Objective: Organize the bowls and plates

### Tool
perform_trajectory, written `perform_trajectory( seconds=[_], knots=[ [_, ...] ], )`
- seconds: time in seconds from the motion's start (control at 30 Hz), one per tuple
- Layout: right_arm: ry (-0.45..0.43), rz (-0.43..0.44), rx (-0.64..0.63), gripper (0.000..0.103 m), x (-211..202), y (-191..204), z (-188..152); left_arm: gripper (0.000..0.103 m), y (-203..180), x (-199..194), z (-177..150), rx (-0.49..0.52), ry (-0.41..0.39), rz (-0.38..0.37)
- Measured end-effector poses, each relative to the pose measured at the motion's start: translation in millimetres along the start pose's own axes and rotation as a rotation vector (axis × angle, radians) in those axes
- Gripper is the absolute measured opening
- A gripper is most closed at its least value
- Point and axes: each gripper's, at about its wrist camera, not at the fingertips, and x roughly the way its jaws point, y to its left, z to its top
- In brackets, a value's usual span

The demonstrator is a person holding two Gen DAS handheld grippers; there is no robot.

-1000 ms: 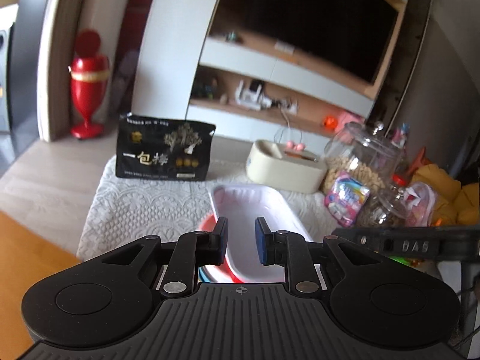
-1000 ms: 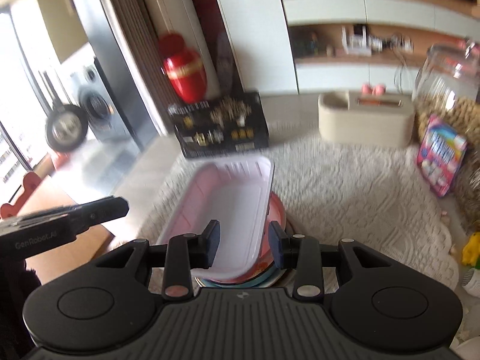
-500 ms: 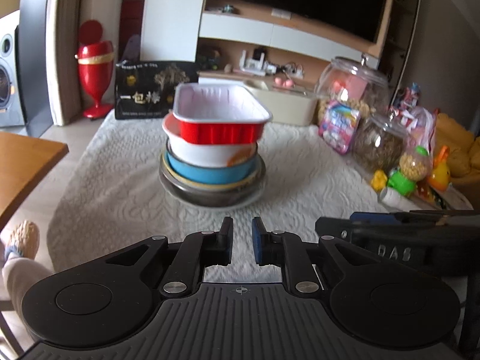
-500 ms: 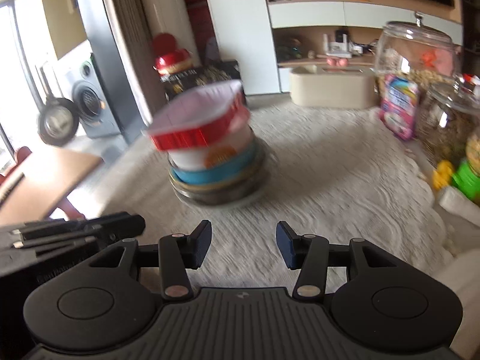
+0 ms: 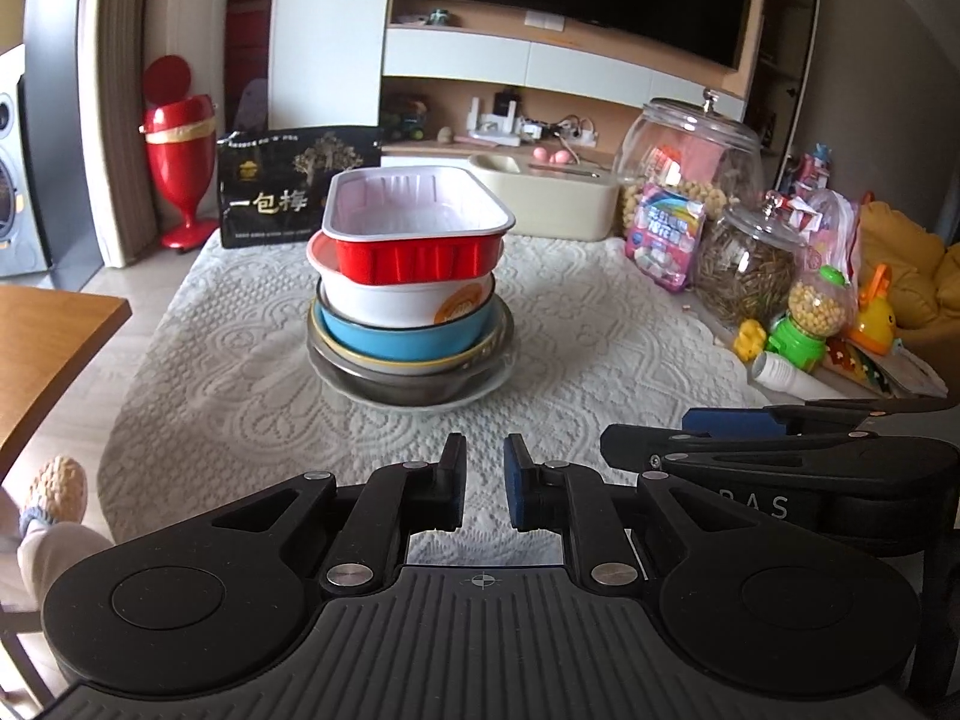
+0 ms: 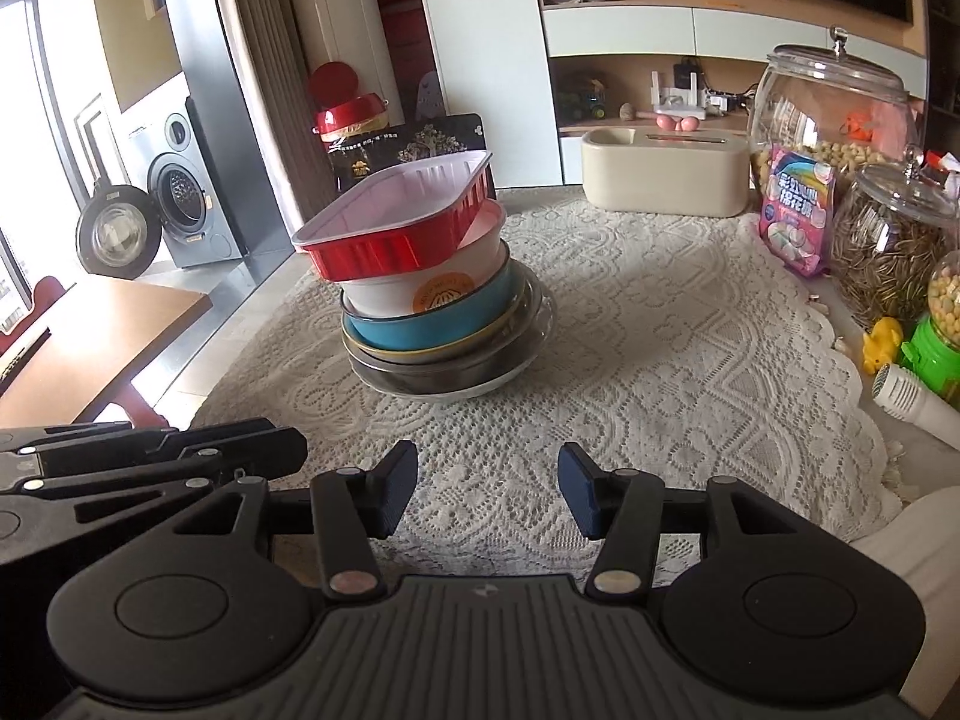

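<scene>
- Both grippers are now sitting back from the stack, well apart from it; a second ago they were right over the red foil tray [image 5: 417, 237], with its white inside filling the space between their fingers.
- The left gripper [image 5: 483, 483] is holding nothing, its jaws keeping the same narrow gap as before, with only lace cloth showing between them.
- The right gripper [image 6: 487, 495] is also holding nothing, its jaws standing wide apart, wider than a second ago.
- Judging from this, the tray has just been let go on top, and the stacking is looking finished or nearly so.
- The stack is standing in the middle of the surface [image 5: 240, 372] on the lace cloth.
- Counting the stack from the top: one red foil tray, one white bowl [image 5: 408, 303], one blue bowl [image 5: 402, 342], one yellow-rimmed dish [image 6: 432, 353], one dark metal bowl [image 5: 408, 384], and what looks like one clear plate [image 6: 528, 354] at the bottom.
- In the right wrist view the tray is sitting tilted on the white bowl and overhanging it, so it could slide.
- No other plates or bowls are showing loose on the cloth.
</scene>
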Motion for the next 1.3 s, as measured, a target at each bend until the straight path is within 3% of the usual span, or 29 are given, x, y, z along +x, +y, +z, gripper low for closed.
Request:
perform_trajectory(
  seconds=[1.3],
  knots=[
    [0.015,0.003,0.0,0.052,1.6,1.2,-2.4,0.016,1.3,-1.3,-0.3,0.001,-0.003,0.014]
  ],
)
